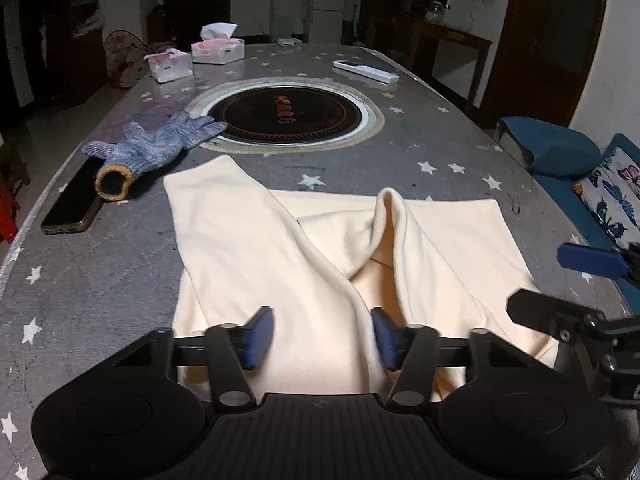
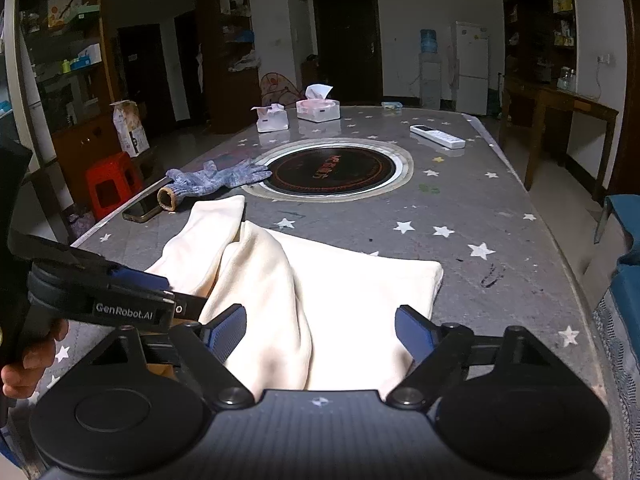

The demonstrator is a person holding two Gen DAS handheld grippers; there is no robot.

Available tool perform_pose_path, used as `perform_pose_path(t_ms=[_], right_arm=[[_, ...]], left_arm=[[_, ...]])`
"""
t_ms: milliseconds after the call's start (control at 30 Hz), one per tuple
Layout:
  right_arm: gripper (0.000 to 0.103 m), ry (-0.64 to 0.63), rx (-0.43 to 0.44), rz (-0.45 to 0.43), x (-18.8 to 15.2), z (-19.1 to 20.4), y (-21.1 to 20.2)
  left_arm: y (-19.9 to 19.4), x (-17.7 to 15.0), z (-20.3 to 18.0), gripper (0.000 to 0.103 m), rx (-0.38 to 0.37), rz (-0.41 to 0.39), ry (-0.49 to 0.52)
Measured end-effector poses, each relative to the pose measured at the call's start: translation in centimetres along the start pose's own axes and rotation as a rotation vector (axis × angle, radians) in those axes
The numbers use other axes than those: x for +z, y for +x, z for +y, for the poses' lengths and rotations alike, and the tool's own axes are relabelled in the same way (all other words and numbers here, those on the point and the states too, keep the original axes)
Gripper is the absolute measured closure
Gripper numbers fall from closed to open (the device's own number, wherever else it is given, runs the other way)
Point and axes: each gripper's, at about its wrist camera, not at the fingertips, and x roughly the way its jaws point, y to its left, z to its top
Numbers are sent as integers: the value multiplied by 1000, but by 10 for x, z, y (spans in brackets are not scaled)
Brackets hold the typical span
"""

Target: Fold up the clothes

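Note:
A cream garment (image 1: 240, 232) lies on the grey star-patterned table (image 1: 440, 140), its two sides folded inward so that they overlap down the middle. In the left wrist view my left gripper (image 1: 322, 334) is over the near edge of the left flap, with cloth between its blue pads; the pads stand apart. My right gripper (image 2: 322, 330) hovers over the garment (image 2: 340, 292) near its right side, jaws wide, cloth under the gap. Each gripper shows at the edge of the other's view: the right gripper (image 1: 540, 278) and the left gripper (image 2: 184, 294), with a hand on its handle.
A blue knit glove (image 1: 160, 146) and a dark phone (image 1: 74, 204) lie left of the garment. Beyond it are a round inset hob (image 1: 286, 114), two tissue boxes (image 1: 218, 50) and a white remote (image 1: 366, 71). A blue seat (image 1: 560, 152) flanks the right edge, a red stool (image 2: 110, 184) the left.

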Motion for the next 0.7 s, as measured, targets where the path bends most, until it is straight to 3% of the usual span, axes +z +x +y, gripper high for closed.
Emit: perform_pose_path(t_ms=[233,633,700], right_arm=[[30,-28,39,15,13,2,15],[39,-192,95,73,44,33,75],[48,-197,108,101,44,34,85]], left_arm=[[-1,-2,7,94,-65,-1,3],[-30,-16,36,100,-58,-53,-72],[-36,-20,43,100,-49,-56,-91]])
